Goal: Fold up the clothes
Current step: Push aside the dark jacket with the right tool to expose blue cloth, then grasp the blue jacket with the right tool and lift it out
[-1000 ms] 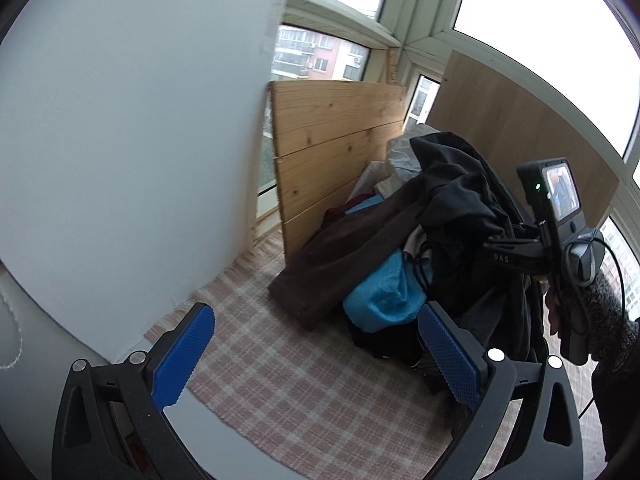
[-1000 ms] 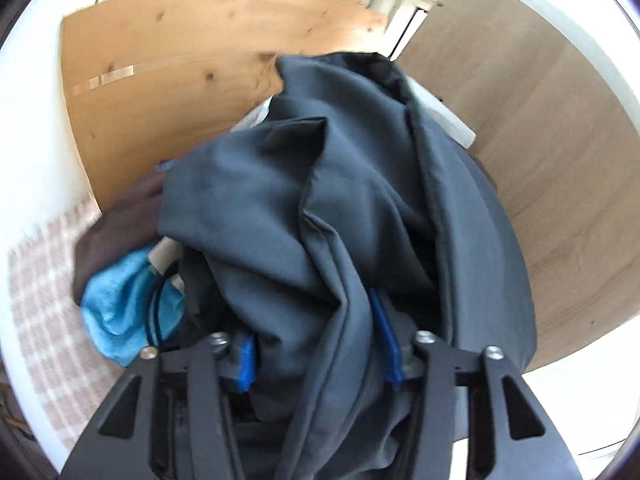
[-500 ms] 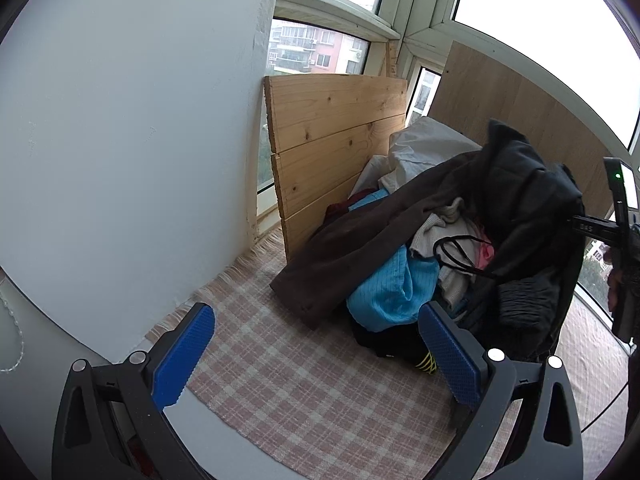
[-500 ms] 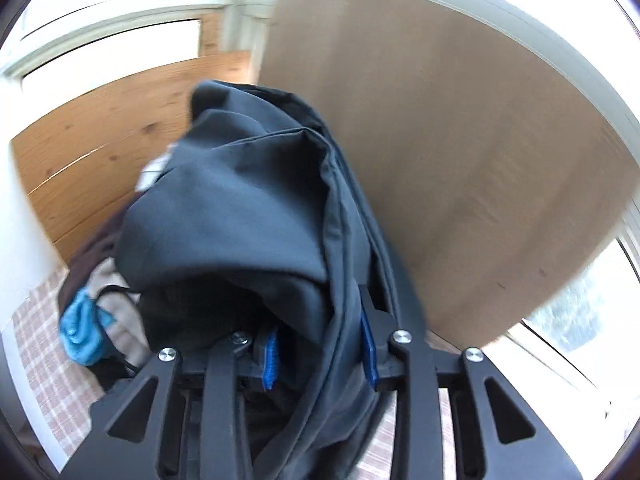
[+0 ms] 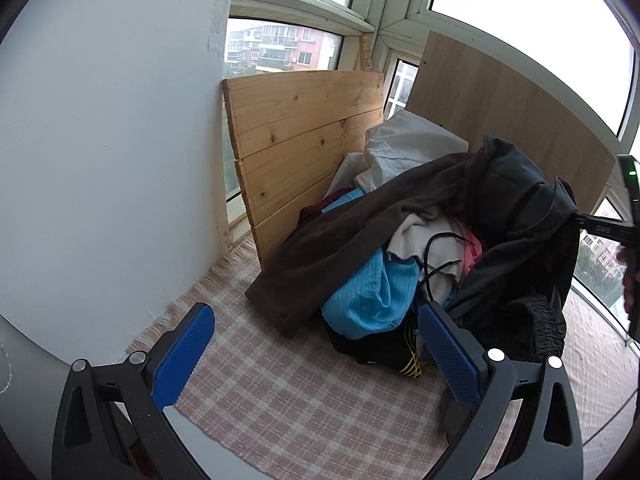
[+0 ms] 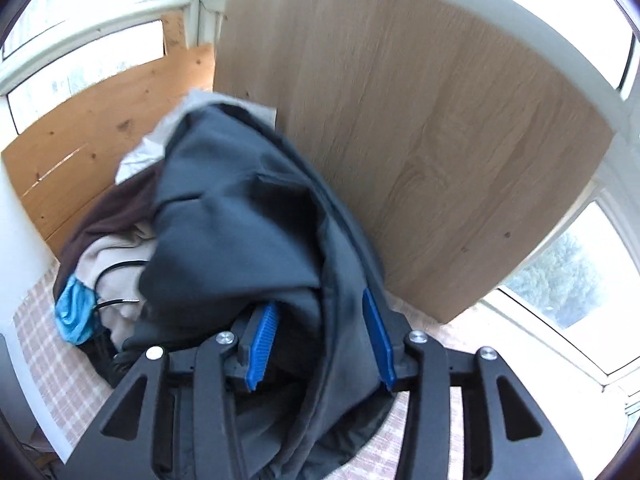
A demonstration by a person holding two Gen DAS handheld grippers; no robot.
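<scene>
A pile of clothes lies on a pink checked cloth [image 5: 280,396]: a long brown garment [image 5: 340,240], a bright blue knit [image 5: 368,300], a beige piece [image 5: 416,232] and a black cord. A dark grey jacket [image 6: 240,220] hangs lifted off the pile's right side, and my right gripper [image 6: 320,344] is shut on a thick fold of it. In the left wrist view the jacket [image 5: 516,208] droops from the right gripper [image 5: 584,222] at the frame's right edge. My left gripper [image 5: 316,356] stands open above the cloth, just in front of the pile, with nothing between its pads.
A pine board [image 5: 304,136] leans behind the pile, and a larger wood-look panel [image 6: 420,140] stands close behind the jacket. A white wall [image 5: 112,160] is on the left. White bedding [image 5: 408,148] sits at the back. Windows surround the corner.
The right gripper has pulled the grey jacket to the right, off the top of the pile, uncovering beige and pink clothes. The left gripper has hardly moved and remains open.
</scene>
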